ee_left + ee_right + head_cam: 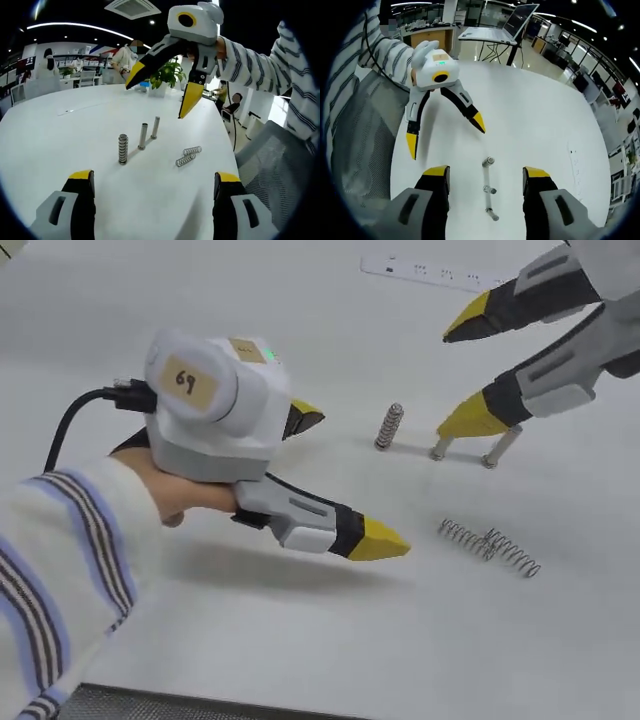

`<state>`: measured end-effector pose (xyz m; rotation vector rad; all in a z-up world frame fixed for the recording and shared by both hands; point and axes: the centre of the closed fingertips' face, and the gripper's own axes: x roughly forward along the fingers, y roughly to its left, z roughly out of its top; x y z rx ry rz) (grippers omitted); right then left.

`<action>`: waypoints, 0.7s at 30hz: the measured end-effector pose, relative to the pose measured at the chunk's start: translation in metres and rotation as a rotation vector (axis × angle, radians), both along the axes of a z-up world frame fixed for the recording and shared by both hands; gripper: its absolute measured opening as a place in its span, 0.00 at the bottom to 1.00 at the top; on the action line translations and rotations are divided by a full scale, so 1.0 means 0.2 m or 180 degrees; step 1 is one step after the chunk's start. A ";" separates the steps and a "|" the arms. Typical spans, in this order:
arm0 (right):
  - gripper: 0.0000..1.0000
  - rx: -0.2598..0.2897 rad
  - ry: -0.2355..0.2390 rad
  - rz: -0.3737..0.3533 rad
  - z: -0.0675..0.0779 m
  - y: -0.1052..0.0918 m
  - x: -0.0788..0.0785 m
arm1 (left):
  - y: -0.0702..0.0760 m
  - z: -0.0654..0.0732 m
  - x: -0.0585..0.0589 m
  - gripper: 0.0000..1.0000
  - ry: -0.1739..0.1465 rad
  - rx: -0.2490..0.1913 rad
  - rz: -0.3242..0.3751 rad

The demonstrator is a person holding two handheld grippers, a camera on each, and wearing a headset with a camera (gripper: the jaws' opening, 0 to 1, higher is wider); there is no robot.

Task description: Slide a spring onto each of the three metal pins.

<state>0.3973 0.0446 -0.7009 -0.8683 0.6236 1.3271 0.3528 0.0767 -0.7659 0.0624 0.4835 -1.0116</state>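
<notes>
left gripper (348, 480): jaws wide apart, empty | right gripper (447, 383): wide apart, empty, over pins (500, 447) | three upright, one wearing a spring (389, 426), two bare | two loose springs (465, 535) flat on table (300, 640)

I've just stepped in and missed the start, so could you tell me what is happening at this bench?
A person holds tongs in each hand over a white table. One of three upright metal pins already wears a spring; the other two pins are bare. Two loose springs lie beside them. The left tongs hover open near the loose springs, the right tongs open above the bare pins; both are empty.
</notes>
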 end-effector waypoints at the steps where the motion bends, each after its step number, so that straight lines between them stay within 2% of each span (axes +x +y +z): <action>1: 0.57 0.0051 0.0024 -0.0052 0.00 -0.02 -0.01 | 0.00 0.00 0.00 0.97 0.0005 0.0002 -0.0002; 3: 0.57 0.0126 0.0102 -0.0143 -0.01 -0.05 -0.03 | 0.00 0.00 0.00 0.97 0.0015 -0.0001 0.0003; 7: 0.61 0.0233 0.0145 -0.0312 -0.02 -0.10 -0.05 | -0.01 0.01 -0.01 0.97 0.0021 -0.0011 -0.0014; 10: 0.66 0.0363 0.0136 -0.0464 -0.01 -0.14 -0.06 | 0.00 0.01 -0.02 0.97 0.0022 0.0001 -0.0019; 13: 0.69 0.0362 0.0060 -0.0577 -0.01 -0.19 -0.07 | 0.00 0.03 -0.02 0.97 0.0013 -0.0010 -0.0006; 14: 0.69 0.0363 0.0039 -0.0640 -0.02 -0.22 -0.07 | 0.00 0.04 -0.02 0.97 0.0026 -0.0041 0.0007; 16: 0.71 0.0396 0.0060 -0.0707 -0.03 -0.25 -0.09 | 0.00 0.07 -0.01 0.96 0.0124 -0.0240 0.0092; 19: 0.75 0.0551 0.0067 -0.0894 -0.03 -0.30 -0.10 | 0.02 0.07 0.01 0.96 0.0040 -0.0150 0.0102; 21: 0.78 0.0686 0.0074 -0.1063 -0.03 -0.33 -0.11 | 0.03 0.08 0.02 0.96 0.0044 -0.0202 0.0152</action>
